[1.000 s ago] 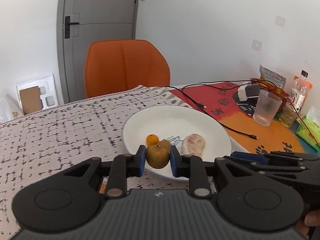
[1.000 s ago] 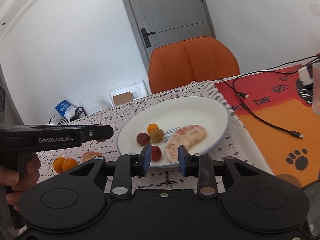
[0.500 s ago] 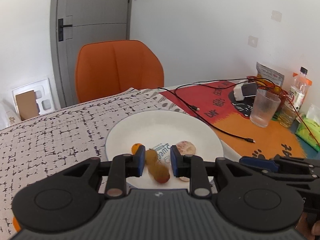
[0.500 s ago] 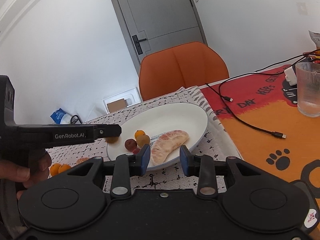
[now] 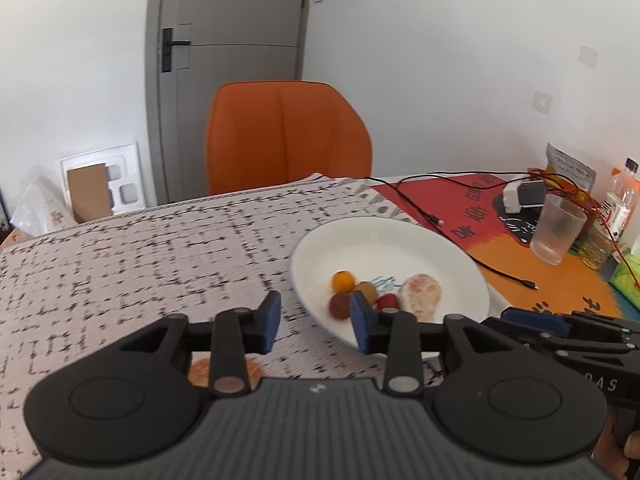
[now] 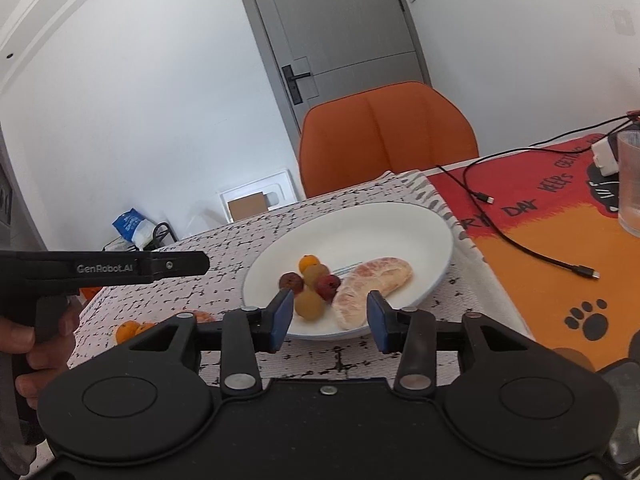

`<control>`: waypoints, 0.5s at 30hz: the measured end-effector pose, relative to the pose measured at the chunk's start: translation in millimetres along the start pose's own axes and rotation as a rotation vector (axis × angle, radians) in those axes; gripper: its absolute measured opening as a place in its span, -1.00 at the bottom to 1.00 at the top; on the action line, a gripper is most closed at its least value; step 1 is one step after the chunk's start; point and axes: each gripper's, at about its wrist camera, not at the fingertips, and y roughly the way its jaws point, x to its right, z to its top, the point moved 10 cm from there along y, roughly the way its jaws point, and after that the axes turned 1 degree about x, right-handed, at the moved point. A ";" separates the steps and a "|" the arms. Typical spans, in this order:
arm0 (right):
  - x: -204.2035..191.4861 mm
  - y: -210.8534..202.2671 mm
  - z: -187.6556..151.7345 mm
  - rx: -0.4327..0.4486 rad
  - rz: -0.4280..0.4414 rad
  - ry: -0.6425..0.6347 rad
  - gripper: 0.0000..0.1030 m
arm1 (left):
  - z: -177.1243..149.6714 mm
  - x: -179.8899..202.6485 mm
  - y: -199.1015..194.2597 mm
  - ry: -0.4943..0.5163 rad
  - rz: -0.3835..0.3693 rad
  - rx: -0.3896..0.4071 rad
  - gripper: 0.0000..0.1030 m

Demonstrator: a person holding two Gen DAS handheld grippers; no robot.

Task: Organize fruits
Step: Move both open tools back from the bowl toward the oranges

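black left claw [image 5: 315, 326] and right claw [image 6: 327, 319] hang angled down beside white plate [image 6: 400, 220], both just opened, empty.

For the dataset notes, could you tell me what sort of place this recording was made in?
Most likely a dining corner in a home: a cloth-covered table with a white plate of fruit, an orange chair pulled up to it, and a grey interior door behind.

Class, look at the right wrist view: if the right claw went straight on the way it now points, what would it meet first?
Probably the white plate, at its near rim, with the tan round fruit and pomelo segment just beyond. The right claw stands open and empty; depth is uncertain.
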 end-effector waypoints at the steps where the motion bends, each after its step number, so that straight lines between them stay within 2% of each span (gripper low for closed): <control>1: -3.2 0.9 -0.1 -0.001 0.004 -0.003 -0.14 | -0.9 -4.4 -2.9 -0.004 0.007 0.002 -0.18; 5: -15.9 3.1 -0.4 -0.003 0.019 -0.017 0.05 | -4.2 -20.5 -16.0 -0.022 0.032 0.014 0.02; 12: -41.3 8.2 -3.8 -0.016 0.057 -0.054 0.11 | -11.6 -50.3 -39.7 -0.063 0.083 0.032 0.26; 15: -51.2 10.6 -6.2 -0.024 0.072 -0.065 0.19 | -17.4 -63.3 -49.7 -0.076 0.110 0.038 0.47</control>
